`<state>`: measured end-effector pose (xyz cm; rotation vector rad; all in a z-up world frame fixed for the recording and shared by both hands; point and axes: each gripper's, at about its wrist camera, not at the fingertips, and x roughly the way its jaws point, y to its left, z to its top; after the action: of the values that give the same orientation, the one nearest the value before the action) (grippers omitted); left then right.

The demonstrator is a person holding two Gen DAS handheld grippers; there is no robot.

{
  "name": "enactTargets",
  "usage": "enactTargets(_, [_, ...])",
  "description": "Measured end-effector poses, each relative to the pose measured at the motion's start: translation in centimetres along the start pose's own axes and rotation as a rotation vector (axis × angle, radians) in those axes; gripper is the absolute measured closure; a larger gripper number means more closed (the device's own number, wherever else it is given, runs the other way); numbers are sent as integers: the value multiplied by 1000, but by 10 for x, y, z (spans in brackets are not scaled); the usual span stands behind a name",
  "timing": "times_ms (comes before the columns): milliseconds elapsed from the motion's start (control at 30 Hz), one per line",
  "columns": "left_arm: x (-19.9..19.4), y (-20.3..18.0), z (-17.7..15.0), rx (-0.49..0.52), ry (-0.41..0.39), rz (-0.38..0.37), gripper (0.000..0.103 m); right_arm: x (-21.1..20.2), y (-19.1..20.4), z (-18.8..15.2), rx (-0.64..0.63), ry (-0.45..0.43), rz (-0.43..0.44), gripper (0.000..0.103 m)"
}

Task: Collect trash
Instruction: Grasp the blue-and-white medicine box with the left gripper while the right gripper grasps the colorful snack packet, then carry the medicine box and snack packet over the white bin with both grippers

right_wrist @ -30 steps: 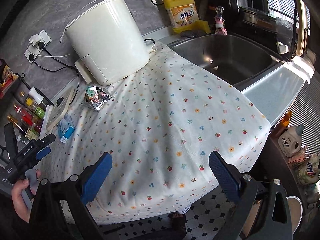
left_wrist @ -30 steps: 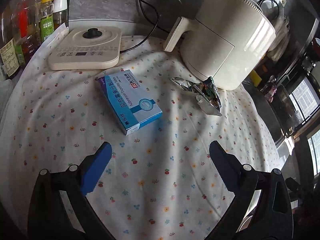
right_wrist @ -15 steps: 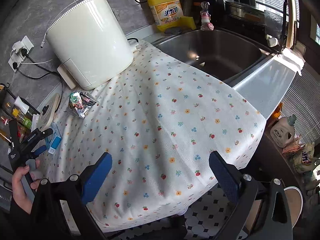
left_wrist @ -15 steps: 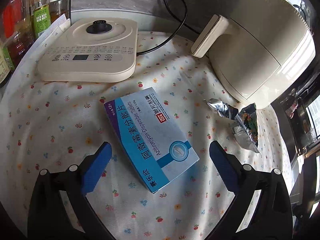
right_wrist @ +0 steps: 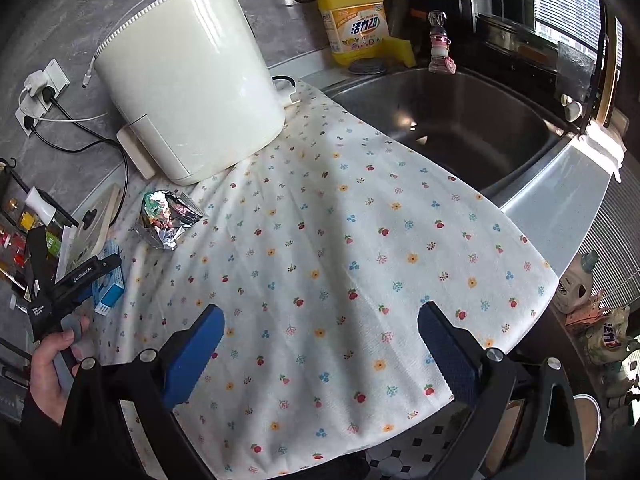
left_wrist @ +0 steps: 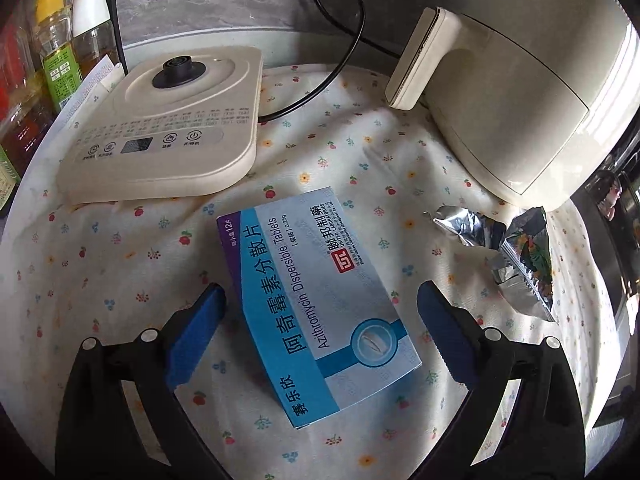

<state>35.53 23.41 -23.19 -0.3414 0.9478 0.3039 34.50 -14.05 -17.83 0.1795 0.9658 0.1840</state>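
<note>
Left gripper [left_wrist: 320, 312], jaws wide, straddles the tablet box [left_wrist: 316, 300]; right gripper [right_wrist: 320, 344] hovers wide, empty. Risk: the flat box slides on the floral cloth [left_wrist: 120, 248], escaping closure.

Daylight comes in from the window [right_wrist: 568, 4] at the upper right of my right wrist view, and it is bright enough to wash out the panes. The sink [right_wrist: 460, 120] carries small white glints. On the left view, glare streaks the pale appliance [left_wrist: 532, 92] at upper right, and the medicine box [left_wrist: 312, 296] throws a soft shadow toward the lower left of the floral cloth [left_wrist: 120, 260]. Both pictures bow hard at the edges, with dark corners. Focus is sharp centrally; the bottles [left_wrist: 52, 60] at far left smear.
</note>
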Motion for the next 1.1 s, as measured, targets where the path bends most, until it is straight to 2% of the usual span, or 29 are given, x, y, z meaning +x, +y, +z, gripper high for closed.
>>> enactTargets(67, [-2,0,-4,40,-2,24,11,8,12,5,-24,10,16,8])
enactTargets(133, [-6,5,-8,39,-3,22,11,16,26,9,-56,22,35,8])
enactTargets(233, [-14,17,-15,36,-13,28,25,30,50,14,-106,41,65,8])
enactTargets(267, [-18,21,-16,37,-15,35,36,34,58,16,-122,47,75,8])
enactTargets(367, [-27,36,-22,18,-8,10,37,45,84,19,-173,58,111,8])
enactTargets(567, [-54,71,-32,-55,-45,13,37,63,131,27,-261,74,168,8])
enactTargets(733, [-76,94,-43,-105,-75,10,37,81,163,32,-332,85,189,15])
enactTargets(833, [-84,105,-51,-138,-80,8,37,93,177,36,-361,89,183,24])
enactTargets(933, [-90,111,-58,-153,-81,6,37,104,183,42,-350,100,185,46])
enactTargets(967, [-91,112,-60,-155,-82,3,37,108,184,43,-346,116,200,74])
enactTargets(1000, [-92,112,-61,-155,-85,2,37,113,185,43,-355,149,209,89])
enactTargets(1033, [-94,112,-62,-152,-90,-1,37,114,186,42,-372,170,210,90])
enactTargets(1067, [-95,110,-62,-150,-95,-7,37,110,185,40,-381,157,213,97])
enactTargets(1100, [-96,108,-62,-145,-101,-18,37,106,184,38,-391,147,219,100])
